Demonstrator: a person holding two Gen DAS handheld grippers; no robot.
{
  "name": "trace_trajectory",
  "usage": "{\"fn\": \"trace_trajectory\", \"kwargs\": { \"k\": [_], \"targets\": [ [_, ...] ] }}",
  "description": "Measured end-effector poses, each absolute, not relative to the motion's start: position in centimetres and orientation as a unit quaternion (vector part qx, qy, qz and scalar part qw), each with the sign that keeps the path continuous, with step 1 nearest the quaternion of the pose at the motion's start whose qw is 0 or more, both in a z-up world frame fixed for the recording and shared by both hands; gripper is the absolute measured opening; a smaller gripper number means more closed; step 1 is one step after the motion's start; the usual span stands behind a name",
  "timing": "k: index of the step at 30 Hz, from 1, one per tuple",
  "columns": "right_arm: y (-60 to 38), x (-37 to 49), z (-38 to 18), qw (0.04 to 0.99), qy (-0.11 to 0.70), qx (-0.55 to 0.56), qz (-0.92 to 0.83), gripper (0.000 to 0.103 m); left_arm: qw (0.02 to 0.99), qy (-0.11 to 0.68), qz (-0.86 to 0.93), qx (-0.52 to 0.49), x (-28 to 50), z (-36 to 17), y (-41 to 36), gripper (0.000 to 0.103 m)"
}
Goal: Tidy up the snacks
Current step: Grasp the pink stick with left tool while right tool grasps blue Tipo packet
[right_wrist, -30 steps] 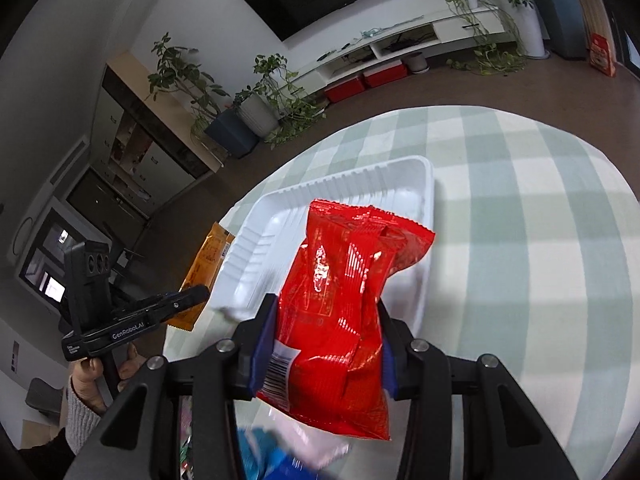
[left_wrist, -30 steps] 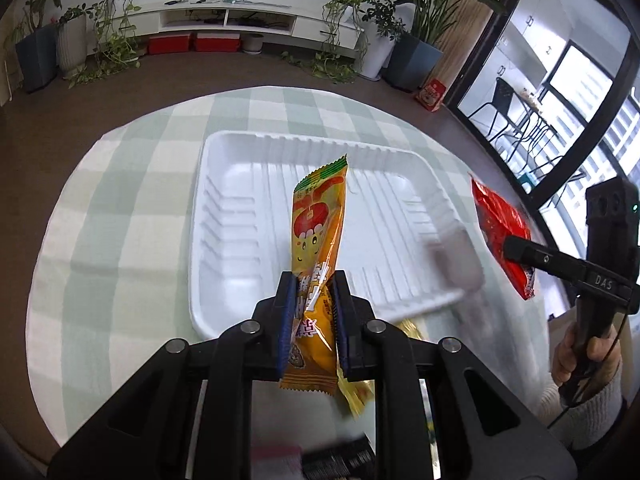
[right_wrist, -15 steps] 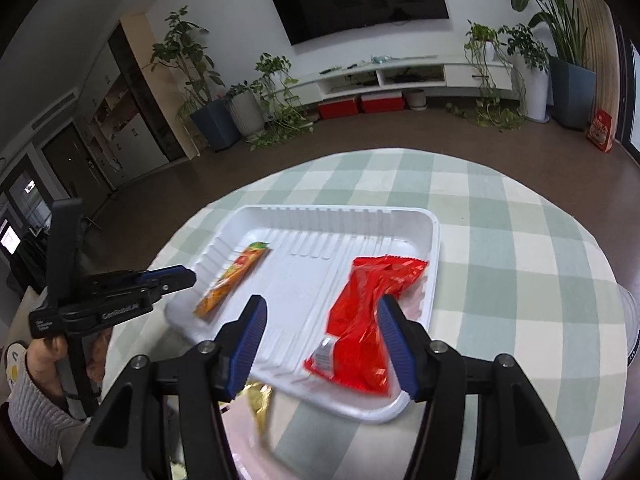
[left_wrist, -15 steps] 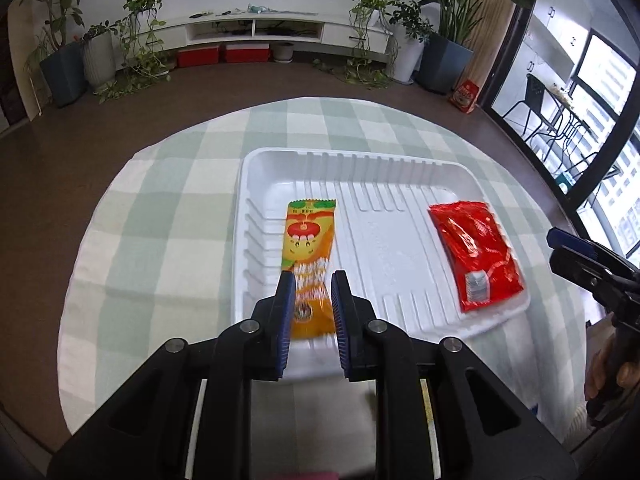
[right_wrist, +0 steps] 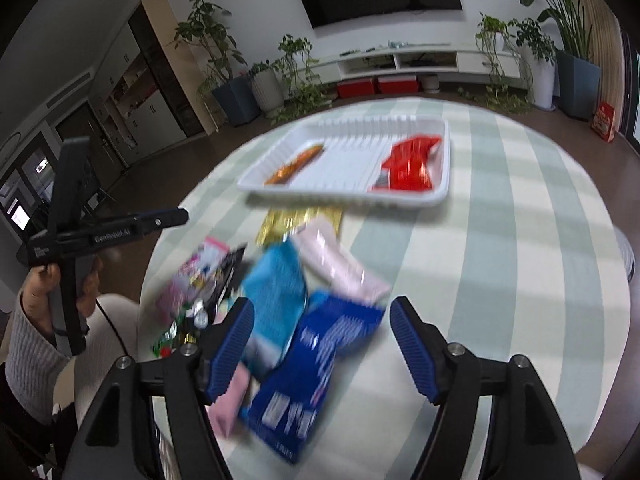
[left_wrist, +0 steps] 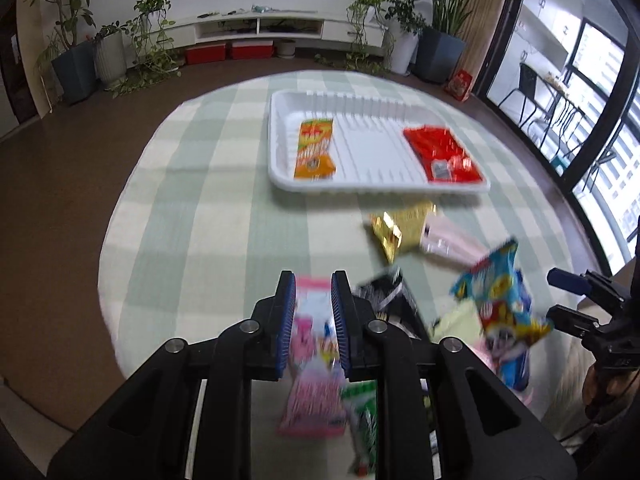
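Observation:
The white tray (left_wrist: 276,140) (right_wrist: 446,160) sits at the far side of the table. In it lie an orange packet (left_wrist: 314,150) (right_wrist: 296,166) on the left and a red packet (left_wrist: 440,154) (right_wrist: 408,164) on the right. My left gripper (left_wrist: 314,280) (right_wrist: 182,214) hovers over a pink packet (left_wrist: 312,380) (right_wrist: 200,272) on the cloth. Its jaws are nearly together and grip nothing. My right gripper (right_wrist: 320,312) (left_wrist: 556,298) hangs above a light blue packet (right_wrist: 276,292) (left_wrist: 500,292) and a dark blue packet (right_wrist: 316,372). Its jaws are opening wide and touch nothing.
The near pile also holds a gold packet (left_wrist: 400,224) (right_wrist: 296,218), a pale pink one (left_wrist: 452,244) (right_wrist: 340,264), a black one (left_wrist: 384,292) and a green one (left_wrist: 364,412). A green-checked cloth (left_wrist: 192,208) covers the round table. A hand and knitted sleeve (right_wrist: 36,332) hold the left gripper.
Both grippers left their packets in the tray, orange at left and red at right, and drew back over the near pile. The right jaws spread wider.

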State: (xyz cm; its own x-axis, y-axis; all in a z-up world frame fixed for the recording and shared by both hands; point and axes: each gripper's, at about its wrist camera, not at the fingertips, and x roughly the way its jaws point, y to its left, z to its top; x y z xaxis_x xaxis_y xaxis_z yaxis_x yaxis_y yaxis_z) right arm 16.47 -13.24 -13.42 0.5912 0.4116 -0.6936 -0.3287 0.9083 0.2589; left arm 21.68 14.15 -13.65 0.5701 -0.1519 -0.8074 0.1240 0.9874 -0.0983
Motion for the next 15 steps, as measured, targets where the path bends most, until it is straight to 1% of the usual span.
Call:
{"fn": "trace_trajectory", "kwargs": {
  "k": [7, 15],
  "targets": [
    [-12.3, 14.5, -15.9, 0.882, 0.425, 0.047, 0.198, 0.073, 0.872, 0.485, -0.069, 0.010, 18.7, -16.3, 13.8, 0.017],
    [-11.2, 14.6, -16.9, 0.880, 0.437, 0.022, 0.187, 0.073, 0.862, 0.502, -0.064, 0.031, 19.6, -17.8, 12.9, 0.017]
  ]
}}
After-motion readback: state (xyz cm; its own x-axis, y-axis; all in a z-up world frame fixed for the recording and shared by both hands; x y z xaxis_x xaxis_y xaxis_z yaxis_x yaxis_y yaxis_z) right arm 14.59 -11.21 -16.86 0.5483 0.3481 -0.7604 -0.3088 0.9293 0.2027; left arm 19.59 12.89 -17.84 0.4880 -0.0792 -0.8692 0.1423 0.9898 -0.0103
